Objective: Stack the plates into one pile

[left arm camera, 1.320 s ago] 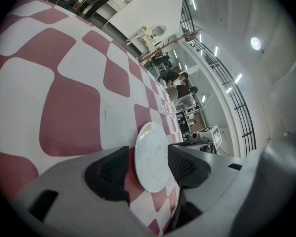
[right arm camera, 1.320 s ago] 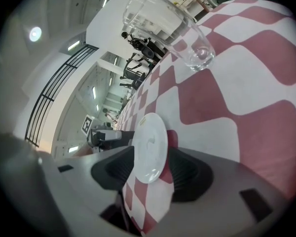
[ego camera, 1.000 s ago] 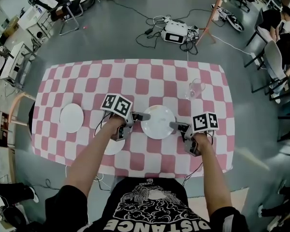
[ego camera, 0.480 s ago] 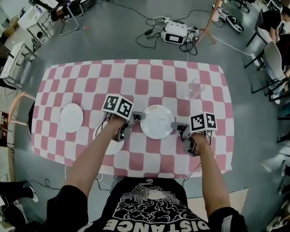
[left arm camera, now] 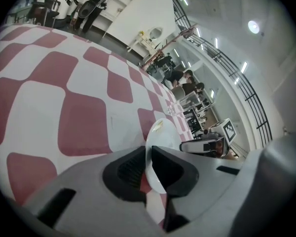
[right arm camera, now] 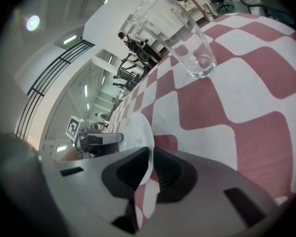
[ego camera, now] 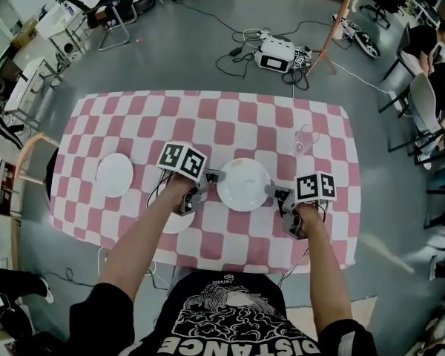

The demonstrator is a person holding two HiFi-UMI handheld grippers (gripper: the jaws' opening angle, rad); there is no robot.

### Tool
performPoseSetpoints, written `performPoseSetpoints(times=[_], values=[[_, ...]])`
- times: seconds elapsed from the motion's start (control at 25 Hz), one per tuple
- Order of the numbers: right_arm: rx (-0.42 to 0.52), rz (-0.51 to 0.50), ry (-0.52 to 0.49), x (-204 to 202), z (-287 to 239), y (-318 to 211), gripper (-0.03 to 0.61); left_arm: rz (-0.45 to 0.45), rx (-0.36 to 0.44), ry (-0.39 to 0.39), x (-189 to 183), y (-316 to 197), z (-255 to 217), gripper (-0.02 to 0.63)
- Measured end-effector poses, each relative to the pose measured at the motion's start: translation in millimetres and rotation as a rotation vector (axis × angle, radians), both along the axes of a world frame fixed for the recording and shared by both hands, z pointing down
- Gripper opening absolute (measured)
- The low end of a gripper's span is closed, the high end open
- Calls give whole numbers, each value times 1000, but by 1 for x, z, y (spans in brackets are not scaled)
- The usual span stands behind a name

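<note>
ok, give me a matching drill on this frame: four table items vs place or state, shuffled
1 middle plate
2 far-left plate
3 glass
4 near plate

A standing upright
B partly under the left forearm
C clamped by the left hand-held gripper and right hand-held gripper
D lying flat, farthest left, untouched

Pairs: 1-C, 2-D, 3-A, 4-B

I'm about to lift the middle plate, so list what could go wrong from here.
The left gripper and right gripper have just closed their jaws on thin opposite rims of the middle plate; an uneven lift could tilt it or let it slip. The glass stands near the right gripper; a swing outward could topple it. The near plate lies partly under the left forearm and could be bumped.
</note>
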State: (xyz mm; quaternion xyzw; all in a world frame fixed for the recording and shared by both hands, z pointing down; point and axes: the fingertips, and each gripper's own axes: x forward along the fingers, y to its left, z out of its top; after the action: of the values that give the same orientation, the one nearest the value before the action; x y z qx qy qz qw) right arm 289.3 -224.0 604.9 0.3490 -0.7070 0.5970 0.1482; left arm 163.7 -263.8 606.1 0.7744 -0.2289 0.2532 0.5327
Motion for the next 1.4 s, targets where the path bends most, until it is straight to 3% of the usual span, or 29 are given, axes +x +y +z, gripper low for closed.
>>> performPoseSetpoints(times=[0.72, 1.4], values=[[58, -112, -8, -81, -33, 5, 37, -156, 50, 18, -85, 24, -34, 43], [50, -109, 14, -159, -37, 43, 35, -180, 19, 43, -164, 66, -33, 44]])
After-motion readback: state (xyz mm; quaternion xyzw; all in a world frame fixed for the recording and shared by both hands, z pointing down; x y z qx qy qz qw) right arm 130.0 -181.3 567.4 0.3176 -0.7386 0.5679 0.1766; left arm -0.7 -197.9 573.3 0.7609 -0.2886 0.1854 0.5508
